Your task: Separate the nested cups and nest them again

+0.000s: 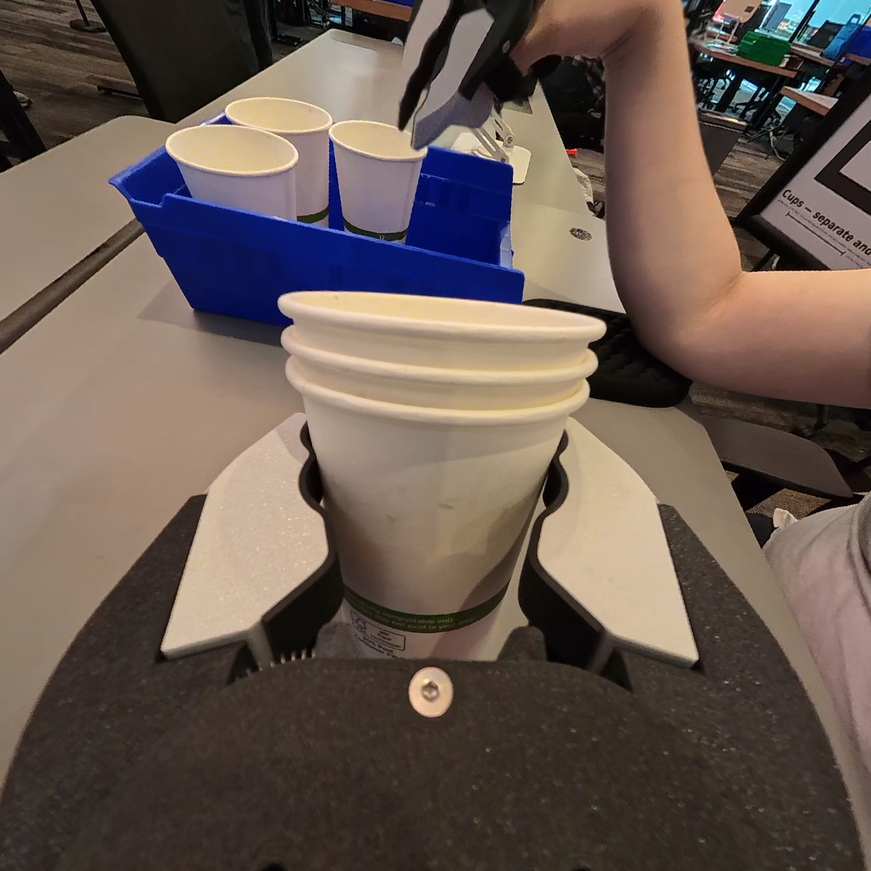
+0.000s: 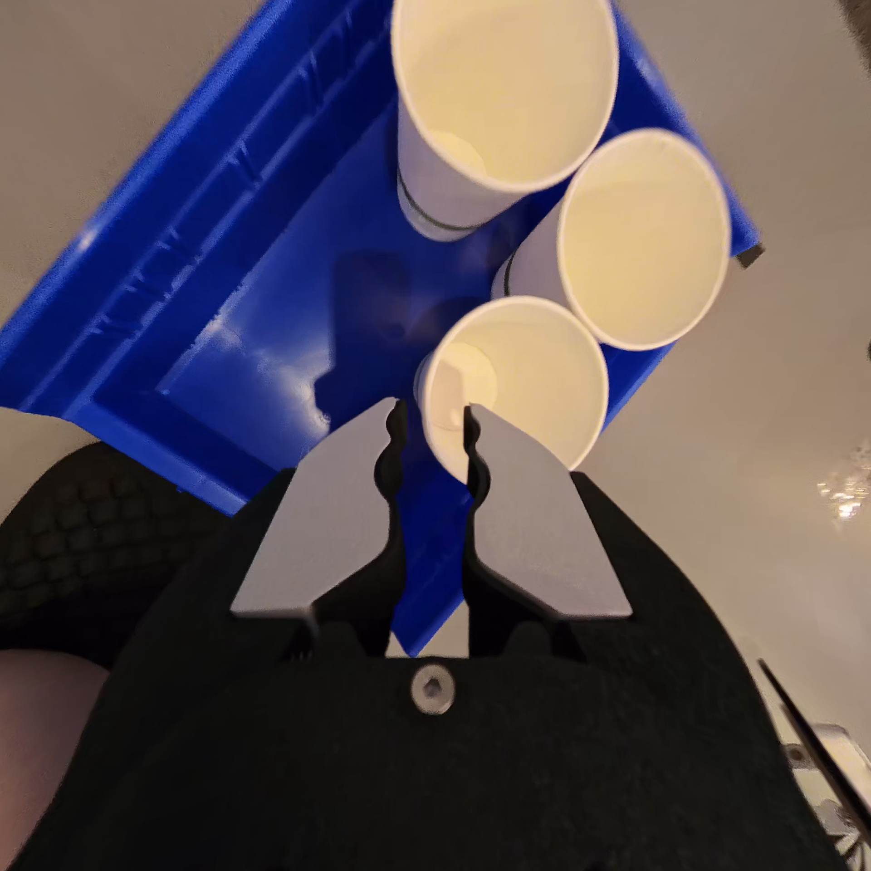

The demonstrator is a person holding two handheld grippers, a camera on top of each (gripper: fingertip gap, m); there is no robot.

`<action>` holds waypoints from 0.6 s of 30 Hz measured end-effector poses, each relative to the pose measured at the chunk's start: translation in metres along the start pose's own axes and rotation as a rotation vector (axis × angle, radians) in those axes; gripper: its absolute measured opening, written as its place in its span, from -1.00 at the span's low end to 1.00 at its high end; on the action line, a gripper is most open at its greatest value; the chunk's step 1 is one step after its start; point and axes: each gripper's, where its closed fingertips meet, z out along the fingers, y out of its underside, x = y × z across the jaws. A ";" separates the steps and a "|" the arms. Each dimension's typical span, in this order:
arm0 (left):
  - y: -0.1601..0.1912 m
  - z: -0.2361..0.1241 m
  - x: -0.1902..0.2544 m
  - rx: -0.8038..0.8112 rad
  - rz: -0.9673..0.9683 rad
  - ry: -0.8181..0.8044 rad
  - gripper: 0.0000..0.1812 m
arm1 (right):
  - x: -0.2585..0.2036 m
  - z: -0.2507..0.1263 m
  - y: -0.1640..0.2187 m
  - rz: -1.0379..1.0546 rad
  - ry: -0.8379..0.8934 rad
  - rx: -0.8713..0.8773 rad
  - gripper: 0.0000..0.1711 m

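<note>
a: what has the left gripper point(image 1: 433, 509) got?
b: it is clamped on a stack of three nested white paper cups point(image 1: 436, 410), one finger on each side of the outermost cup's wall, the stack upright and tipped slightly away. it sits at the centre of the left wrist view, over the grey table point(image 1: 94, 424).

a: and the other cups?
b: three single white cups stand upright in a blue plastic bin point(image 1: 330, 264) at about 11 o'clock from the stack. the left cup point(image 1: 235, 169) is nearest, the back cup point(image 1: 283, 122) behind it, the right cup point(image 1: 377, 174) at 1 o'clock of the left one.

a: the right gripper point(image 2: 433, 410)?
b: it hangs over the bin pointing down, fingers a little apart. one finger sits inside the mouth of the right cup point(image 2: 518, 377), the other outside its rim, so they straddle the wall. i cannot tell if they touch it.

a: anything else?
b: a black mesh pad point(image 1: 631, 367) lies under the person's forearm point(image 1: 754, 330) at 3 o'clock of the stack.
</note>
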 end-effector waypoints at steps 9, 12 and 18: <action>-0.006 0.001 0.004 0.008 0.006 -0.015 0.04 | -0.149 -0.091 -0.121 -0.503 -0.235 0.551 -0.74; -0.006 0.001 0.004 0.005 0.005 -0.016 0.04 | -0.219 -0.103 -0.140 -0.694 -0.394 0.632 -0.84; -0.006 0.001 0.004 0.006 0.009 -0.017 0.04 | -0.257 -0.081 -0.149 -0.754 -0.411 0.533 -0.85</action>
